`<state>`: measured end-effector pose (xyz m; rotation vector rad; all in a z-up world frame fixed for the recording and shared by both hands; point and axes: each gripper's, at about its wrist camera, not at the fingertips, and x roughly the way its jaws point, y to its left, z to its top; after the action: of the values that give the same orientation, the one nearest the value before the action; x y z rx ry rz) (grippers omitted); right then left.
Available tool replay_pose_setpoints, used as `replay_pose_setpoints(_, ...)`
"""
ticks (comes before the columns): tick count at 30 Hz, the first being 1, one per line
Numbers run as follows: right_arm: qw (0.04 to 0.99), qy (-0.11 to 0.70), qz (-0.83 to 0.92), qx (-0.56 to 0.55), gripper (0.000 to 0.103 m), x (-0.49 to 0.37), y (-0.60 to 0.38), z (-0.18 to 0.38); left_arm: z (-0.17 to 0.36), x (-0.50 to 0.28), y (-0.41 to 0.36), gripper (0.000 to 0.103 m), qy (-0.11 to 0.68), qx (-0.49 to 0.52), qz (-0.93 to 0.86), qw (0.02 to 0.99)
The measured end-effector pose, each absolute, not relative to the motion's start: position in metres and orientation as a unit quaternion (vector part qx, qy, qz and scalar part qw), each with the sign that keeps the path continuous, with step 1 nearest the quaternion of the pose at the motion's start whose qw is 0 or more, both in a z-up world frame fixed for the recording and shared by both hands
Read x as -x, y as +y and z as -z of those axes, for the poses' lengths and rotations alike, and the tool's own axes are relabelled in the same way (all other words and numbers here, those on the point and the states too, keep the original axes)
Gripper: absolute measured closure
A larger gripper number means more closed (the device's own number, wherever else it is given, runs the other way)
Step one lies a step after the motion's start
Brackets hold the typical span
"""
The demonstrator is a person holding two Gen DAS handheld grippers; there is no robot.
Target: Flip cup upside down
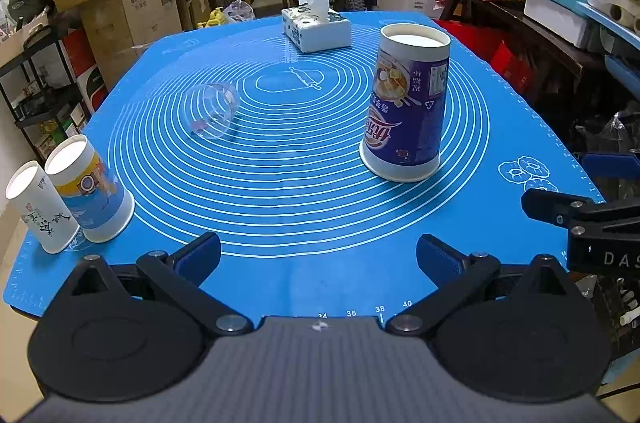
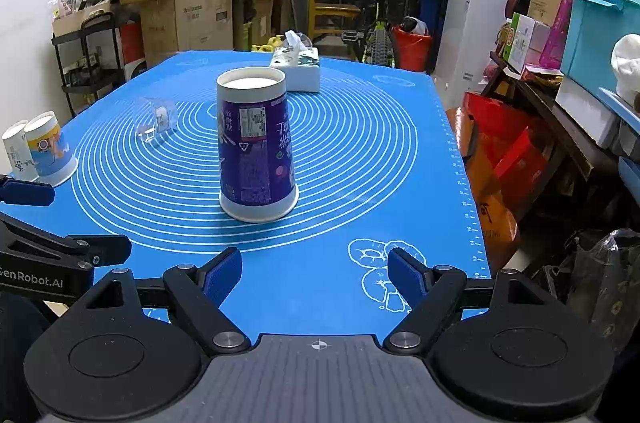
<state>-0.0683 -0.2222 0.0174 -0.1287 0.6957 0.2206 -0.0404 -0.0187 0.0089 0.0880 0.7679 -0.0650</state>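
Left wrist: left claw [image 1: 318, 259] spread, empty; purple cup [image 1: 408, 107] already inverted on blue surface [image 1: 320, 203], ahead-right. Right wrist: right claw [image 2: 315, 277] spread, empty, cup [image 2: 256, 143] straight ahead. Flip seemingly done; next, retreat.

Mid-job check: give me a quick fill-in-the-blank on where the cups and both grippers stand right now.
1. The purple cup stands on the blue mat with its wide rim facing ____.
2. The clear cup lies on its ____.
3. Both the left gripper and the right gripper are ____, holding nothing.
4. The tissue box sits ____ the purple cup, toward the mat's far edge.

Missing words: down; side; open; behind
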Motion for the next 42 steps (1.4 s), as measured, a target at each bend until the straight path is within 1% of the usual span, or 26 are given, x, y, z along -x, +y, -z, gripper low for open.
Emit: replay_pose_setpoints(42,0.928,0.355,-0.105,0.050,0.020,0.057,-0.229,-0.005,0.000,0.029,-0.025,0.000,0.386,-0.052,0.029,0.921)
